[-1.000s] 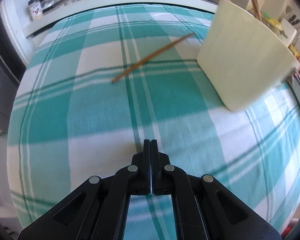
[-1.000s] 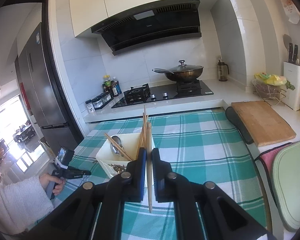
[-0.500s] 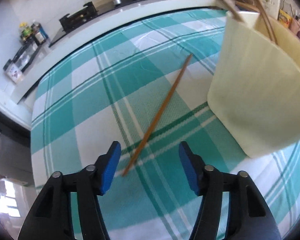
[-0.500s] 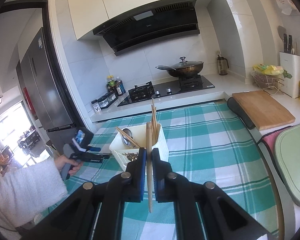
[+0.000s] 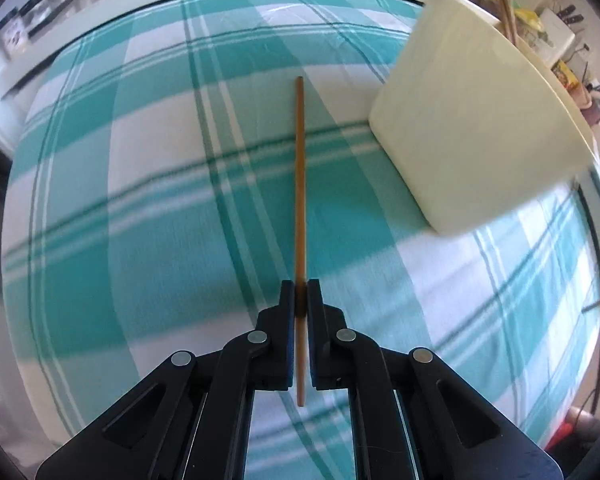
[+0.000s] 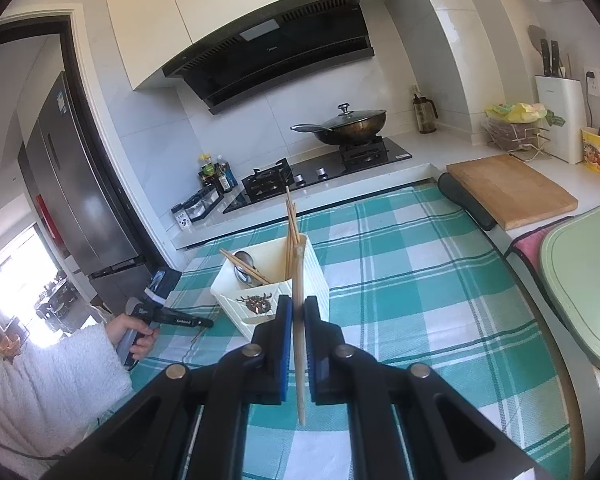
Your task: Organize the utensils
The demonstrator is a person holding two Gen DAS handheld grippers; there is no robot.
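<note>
Chopsticks occupy both grippers. Starting at the left, the left gripper point(image 5: 300, 292) points steeply down at the teal-and-white checked tablecloth point(image 5: 140, 208), its jaws pressed together on a brown chopstick point(image 5: 299, 184): the stick runs straight ahead from between the fingertips along the gripper's own line, its far end out over the cloth, and its short near end pokes back between the black finger arms. Whether that far end rests on the cloth or hangs just above it cannot be told. Ahead and to the right of this gripper stands the cream utensil holder point(image 5: 476, 128), near the stick but apart from it; only its outer wall shows, the rim is cut by the frame edge, and a few stick tips above it are blurred. In the right wrist view, a hand point(image 6: 134, 330) in a fluffy white sleeve point(image 6: 48, 384) holds the left tool at the far left, and what that tool holds is too small to make out there. Further right, the right gripper point(image 6: 298, 308) is pinching a pale chopstick point(image 6: 298, 344) between its blue pads, the stick nearly upright along the gripper's line. Directly beyond its fingertips sits the holder point(image 6: 312, 276), with chopsticks and a spoon inside; the held stick overlaps the holder's front, so whether its tip is past the rim cannot be told. The front compartment holds a dark cluster too small to identify.
</note>
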